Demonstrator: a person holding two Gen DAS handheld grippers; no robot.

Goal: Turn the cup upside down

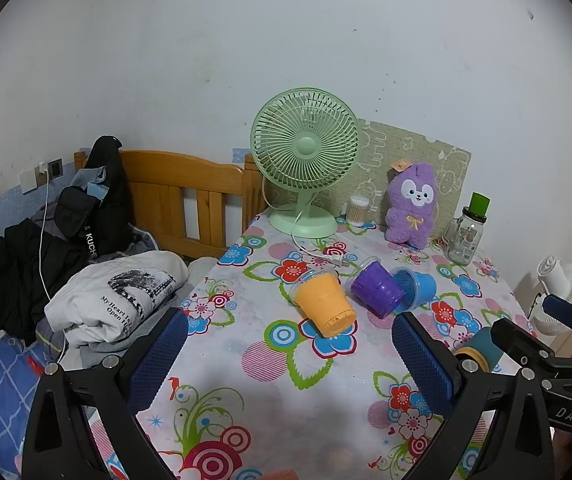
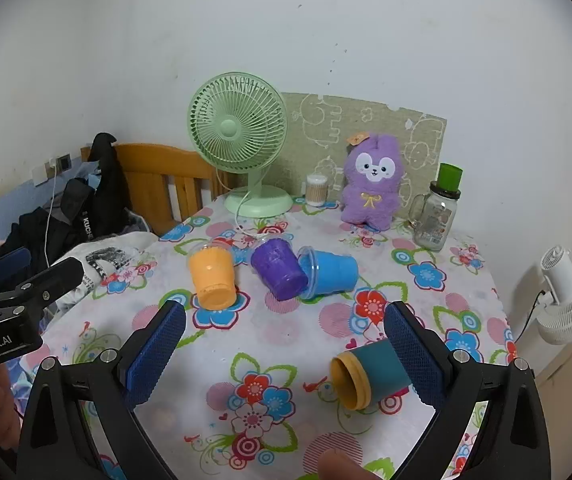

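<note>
Both jaws wide; I judge the teal cup [image 2: 378, 372], on its side, light, rigid, slippery: grip mid-wall.

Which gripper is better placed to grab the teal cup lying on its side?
Right. The teal cup lies beside the right gripper's open fingers; the left gripper faces the orange cup instead.

Table [image 2: 294, 332]: floral cloth.
Centre: orange cup [image 2: 211, 277], purple cup [image 2: 280, 270], blue cup [image 2: 332, 272], lying.
Front right: teal cup [image 2: 370, 376], lying.
Back edge: fan [image 2: 238, 140], plush [image 2: 372, 180], jar [image 2: 436, 216].
</note>
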